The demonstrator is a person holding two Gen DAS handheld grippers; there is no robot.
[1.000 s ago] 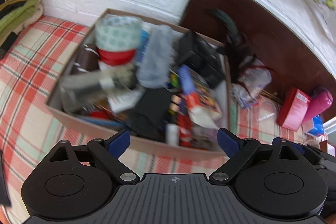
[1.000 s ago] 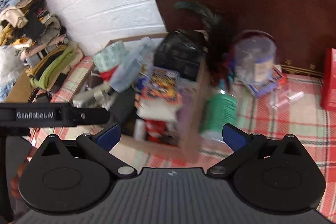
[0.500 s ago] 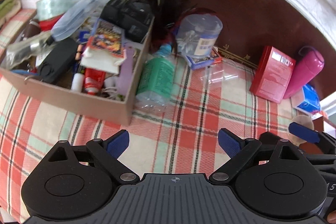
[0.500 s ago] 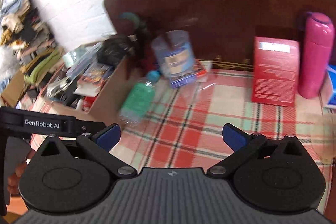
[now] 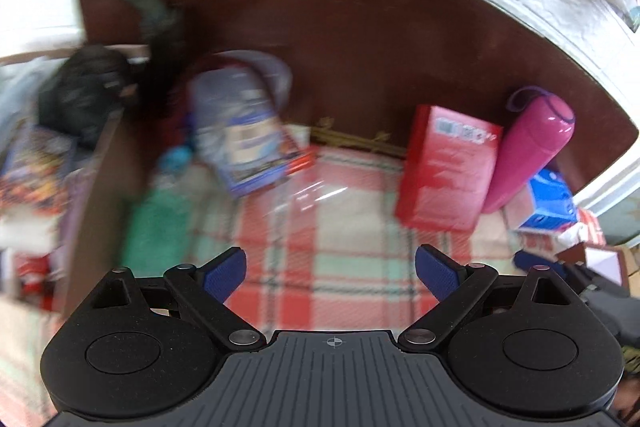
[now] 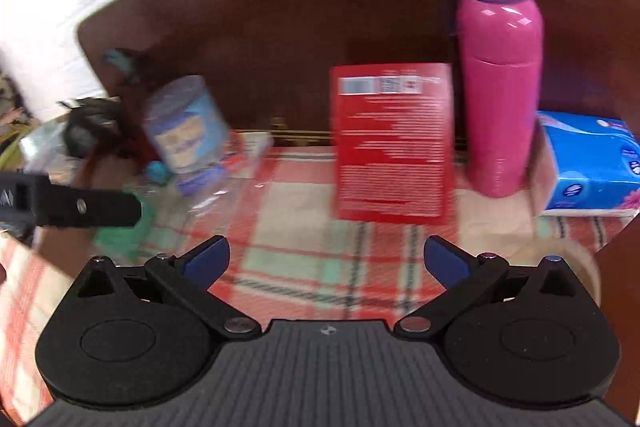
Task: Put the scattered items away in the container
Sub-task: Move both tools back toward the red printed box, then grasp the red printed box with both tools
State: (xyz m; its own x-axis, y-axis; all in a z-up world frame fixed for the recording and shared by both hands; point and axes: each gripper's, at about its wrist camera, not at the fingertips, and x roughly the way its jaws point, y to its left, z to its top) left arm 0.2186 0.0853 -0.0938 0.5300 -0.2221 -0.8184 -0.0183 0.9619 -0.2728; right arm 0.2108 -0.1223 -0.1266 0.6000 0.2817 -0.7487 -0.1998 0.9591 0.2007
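Both views blurred, left side of each worst. Left hand-held gripper (image 5: 329, 269): blue pads (image 5: 224, 273) spread wide, nothing between them, held above the red-and-green plaid cloth (image 5: 340, 267). Right hand-held gripper (image 6: 326, 263): fingers likewise spread, nothing pinched, over the same cloth. Task container, a cardboard box (image 5: 94, 187), sits at 9 o'clock in the left wrist view, crammed with things: a black bulky object (image 5: 82, 95) on top at the far corner, printed packets nearer; details too smeared to name. Just outside the box wall, lying on the cloth, a green-labelled bottle (image 5: 160, 219) with a blue cap, touching or nearly touching the box, cannot tell which. At 11 o'clock a clear plastic tub (image 5: 240, 115) with a blue label, tilted, resting on a flat packet. Dark feathers (image 5: 152, 15) rise behind it against the brown headboard (image 5: 360, 27). At 1 o'clock in the left view, a red box (image 5: 446, 171) leans back at the headboard; a pink flask (image 5: 528, 151) just beside it on the right, touching or close. In the right wrist view the red box (image 6: 392, 143) is at 12 o'clock, the pink flask (image 6: 498, 87) upright at 1 o'clock, a blue tissue pack (image 6: 588, 163) at 3 o'clock. A black arm of the left tool (image 6: 72, 205) crosses at 9 o'clock.
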